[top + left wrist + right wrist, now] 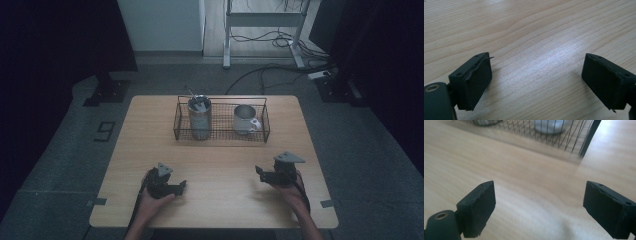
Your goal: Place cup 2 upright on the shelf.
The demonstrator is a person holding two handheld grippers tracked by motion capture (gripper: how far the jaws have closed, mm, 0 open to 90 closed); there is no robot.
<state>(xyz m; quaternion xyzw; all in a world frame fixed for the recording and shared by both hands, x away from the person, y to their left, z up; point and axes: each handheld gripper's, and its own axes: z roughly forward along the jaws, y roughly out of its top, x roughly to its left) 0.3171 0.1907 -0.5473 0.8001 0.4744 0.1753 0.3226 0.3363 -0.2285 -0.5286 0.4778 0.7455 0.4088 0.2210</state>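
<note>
A black wire basket (222, 134) stands at the far middle of the wooden table (150, 130). In its left end is a steel tumbler (199, 119) with utensils (194, 97) sticking out of it. A pale mug (246, 119) stands in its right end. My left gripper (181, 186) rests low over the near left of the table, open, with bare wood between its jaws (537, 75). My right gripper (260, 172) is at the near right, also open and holding nothing (539, 202). Ahead of it lie the basket's near corner (584, 142) and the mug's base (549, 124).
A person's hands hold both grippers from the table's near edge. Bare wood lies between the grippers and the basket. Beyond the table are a grey floor, cables (270, 70) and a white desk frame (262, 22).
</note>
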